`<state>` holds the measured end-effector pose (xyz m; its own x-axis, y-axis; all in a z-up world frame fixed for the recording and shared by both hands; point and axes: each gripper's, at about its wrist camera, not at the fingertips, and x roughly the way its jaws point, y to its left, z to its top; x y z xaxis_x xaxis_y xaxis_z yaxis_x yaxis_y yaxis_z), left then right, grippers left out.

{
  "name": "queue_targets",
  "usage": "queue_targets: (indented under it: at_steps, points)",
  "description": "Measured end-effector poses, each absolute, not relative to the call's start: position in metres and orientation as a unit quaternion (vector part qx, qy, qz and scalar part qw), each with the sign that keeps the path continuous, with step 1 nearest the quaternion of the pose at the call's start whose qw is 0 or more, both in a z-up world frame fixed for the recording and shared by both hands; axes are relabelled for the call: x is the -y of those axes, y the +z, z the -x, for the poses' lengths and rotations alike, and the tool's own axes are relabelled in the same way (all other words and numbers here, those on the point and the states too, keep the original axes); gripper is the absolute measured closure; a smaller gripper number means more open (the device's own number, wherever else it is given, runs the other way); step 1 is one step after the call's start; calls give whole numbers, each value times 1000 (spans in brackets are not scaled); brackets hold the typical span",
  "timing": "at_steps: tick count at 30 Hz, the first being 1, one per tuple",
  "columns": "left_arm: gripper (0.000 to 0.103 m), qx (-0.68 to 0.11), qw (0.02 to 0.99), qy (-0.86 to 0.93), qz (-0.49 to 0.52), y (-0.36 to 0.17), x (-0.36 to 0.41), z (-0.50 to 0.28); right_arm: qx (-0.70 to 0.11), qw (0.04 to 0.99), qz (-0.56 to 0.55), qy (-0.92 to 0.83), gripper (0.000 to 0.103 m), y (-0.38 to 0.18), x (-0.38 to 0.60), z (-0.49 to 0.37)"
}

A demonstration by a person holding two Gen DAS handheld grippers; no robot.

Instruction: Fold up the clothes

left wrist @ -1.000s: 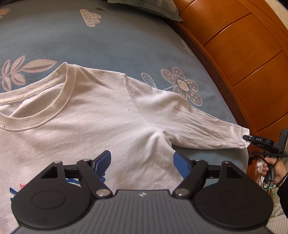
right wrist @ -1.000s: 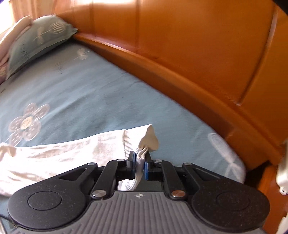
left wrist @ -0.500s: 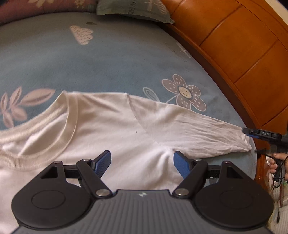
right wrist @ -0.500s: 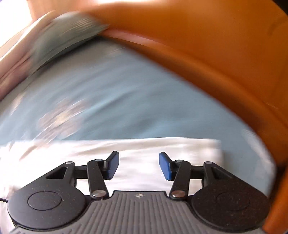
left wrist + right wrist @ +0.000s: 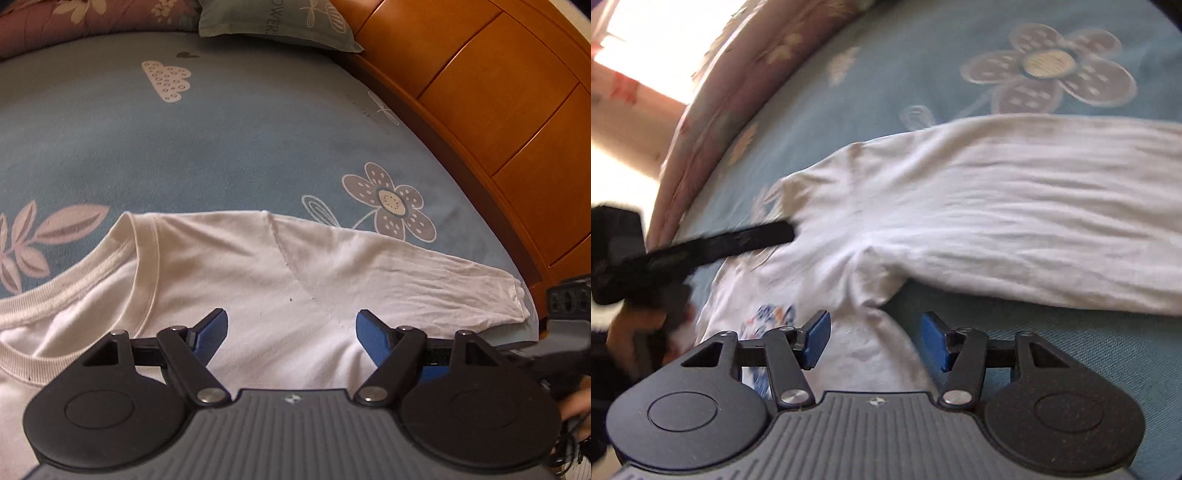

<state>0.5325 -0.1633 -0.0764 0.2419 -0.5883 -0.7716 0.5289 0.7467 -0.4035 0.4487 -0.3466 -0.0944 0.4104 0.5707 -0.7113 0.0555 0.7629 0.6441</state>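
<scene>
Released from the right tongs (image 5: 873, 338), the white T-shirt (image 5: 295, 273) sleeve lies flat on the bed (image 5: 221, 140). Those tongs are opening, empty. Left tongs (image 5: 291, 334) hover apart.

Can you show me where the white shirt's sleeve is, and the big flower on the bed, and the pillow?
sleeve (image 5: 424, 280): left wrist view, middle of the spread sleeve.
flower (image 5: 391, 202): left wrist view, its round centre.
pillow (image 5: 273, 18): left wrist view, its printed front.

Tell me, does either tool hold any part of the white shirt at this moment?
No. The left tool is open above the white shirt; the right tool is opening, with nothing pinched.
</scene>
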Motion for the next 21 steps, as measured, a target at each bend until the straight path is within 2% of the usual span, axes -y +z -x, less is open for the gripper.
queue_targets:
  at_steps: [2, 5, 9, 11, 16, 21]
  points:
    - [27, -504, 788, -353, 32, -77, 161, -532, -498, 787, -336, 139, 43, -100, 355, -453]
    - [27, -503, 789, -353, 31, -77, 159, -532, -473, 829, -284, 96, 43, -89, 366, -464]
    - [27, -495, 792, -357, 31, -71, 158, -536, -500, 810, -290, 101, 43, -88, 374, -462]
    - [27, -490, 794, -359, 34, -67, 157, -540, -517, 798, -284, 123, 43, -84, 362, -451]
    - [26, -491, 792, -360, 46, -65, 159, -550, -474, 825, -218, 216, 39, -61, 309, -429]
    - [26, -493, 787, -370, 35, -63, 167, -553, -471, 837, -156, 232, 40, -86, 274, -441]
